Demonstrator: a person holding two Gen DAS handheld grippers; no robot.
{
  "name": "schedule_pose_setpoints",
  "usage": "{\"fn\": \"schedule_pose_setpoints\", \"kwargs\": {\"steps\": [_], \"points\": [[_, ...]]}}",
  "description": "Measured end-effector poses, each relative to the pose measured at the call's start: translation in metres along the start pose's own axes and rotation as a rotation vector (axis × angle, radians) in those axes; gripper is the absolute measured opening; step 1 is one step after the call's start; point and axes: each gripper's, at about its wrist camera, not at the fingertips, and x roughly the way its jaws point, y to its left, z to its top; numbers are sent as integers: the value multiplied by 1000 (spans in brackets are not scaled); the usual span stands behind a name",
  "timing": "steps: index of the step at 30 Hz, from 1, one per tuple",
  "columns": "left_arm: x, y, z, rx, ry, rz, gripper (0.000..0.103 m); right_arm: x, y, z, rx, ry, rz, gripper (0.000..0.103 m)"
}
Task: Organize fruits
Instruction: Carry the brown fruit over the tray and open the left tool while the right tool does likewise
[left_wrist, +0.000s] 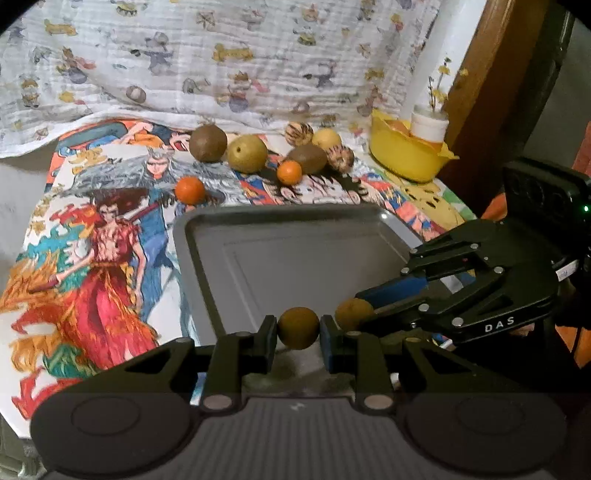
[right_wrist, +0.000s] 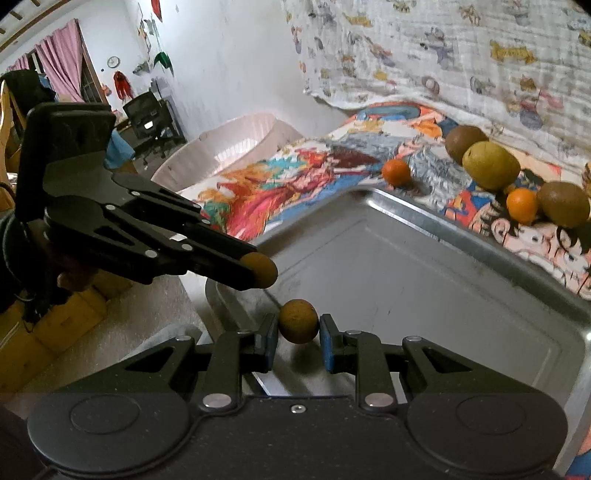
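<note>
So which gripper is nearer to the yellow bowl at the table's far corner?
Right. The yellow bowl sits at the far right corner; the right gripper is over the tray's right side, below the bowl, while the left gripper is further left at the tray's near edge.

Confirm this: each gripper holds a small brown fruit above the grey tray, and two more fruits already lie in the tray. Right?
Not quite. The tray is bare in both wrist views. The left gripper and right gripper do each hold a small brown fruit above it.
</note>
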Motion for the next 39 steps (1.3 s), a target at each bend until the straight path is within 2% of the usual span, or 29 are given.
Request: {"fn": "schedule_pose_setpoints", "kwargs": {"steps": [10, 17, 23, 28, 31, 33, 39], "points": [[5, -5, -8, 24, 58, 22, 27, 4, 0, -5, 24, 21, -6, 26], [5, -3, -10, 7, 62, 23, 28, 3, -1, -6, 33, 20, -9, 29], [0, -11, -13, 24, 55, 40, 40, -5, 0, -8, 45, 6, -21, 39], [-11, -19, -16, 47, 24, 63, 59, -19, 4, -12, 47, -13, -41, 48], [-21, -23, -19, 52, -2, 60, 70, -29, 6, -15, 56, -26, -52, 62], [-27, -25, -21, 58, -19, 70, 84, -35, 8, -16, 57, -31, -61, 73], [-42, -26, -23, 49, -50, 101, 99, -48, 11, -20, 56, -18, -111, 93]]}}
